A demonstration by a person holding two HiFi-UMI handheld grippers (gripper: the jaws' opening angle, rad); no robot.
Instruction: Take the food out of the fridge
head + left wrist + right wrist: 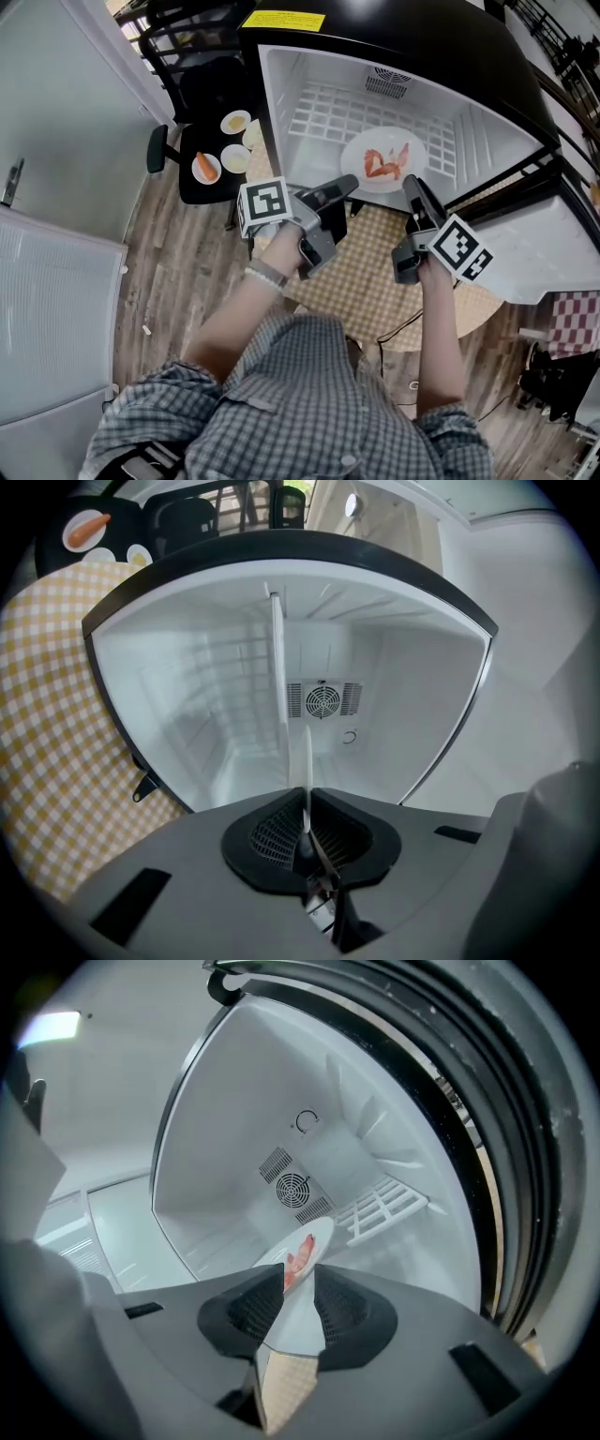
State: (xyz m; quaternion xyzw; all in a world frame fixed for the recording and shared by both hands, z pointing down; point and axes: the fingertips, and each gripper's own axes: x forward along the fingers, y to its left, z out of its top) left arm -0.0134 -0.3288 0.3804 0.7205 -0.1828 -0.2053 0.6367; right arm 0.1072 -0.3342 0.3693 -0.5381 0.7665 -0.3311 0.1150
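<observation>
A white plate (356, 142) with red shrimp-like food (385, 163) lies on the wire shelf (323, 117) of the open white fridge (281, 84). My left gripper (349, 182) is at the plate's near left rim. In the left gripper view the thin plate edge (307, 761) runs between the pads, and this gripper (306, 832) is shut on it. My right gripper (411, 183) is at the near right rim. In the right gripper view the plate (317, 1234) and food (298, 1260) sit between its pads, and the gripper (298, 1293) is shut on the rim.
A black stool (192, 192) left of the fridge carries three small plates, one with a carrot (206, 168). A yellow checked cloth (375, 272) covers the surface under my grippers. The fridge door (553, 244) hangs open at the right. A fan grille (323, 700) sits on the fridge's back wall.
</observation>
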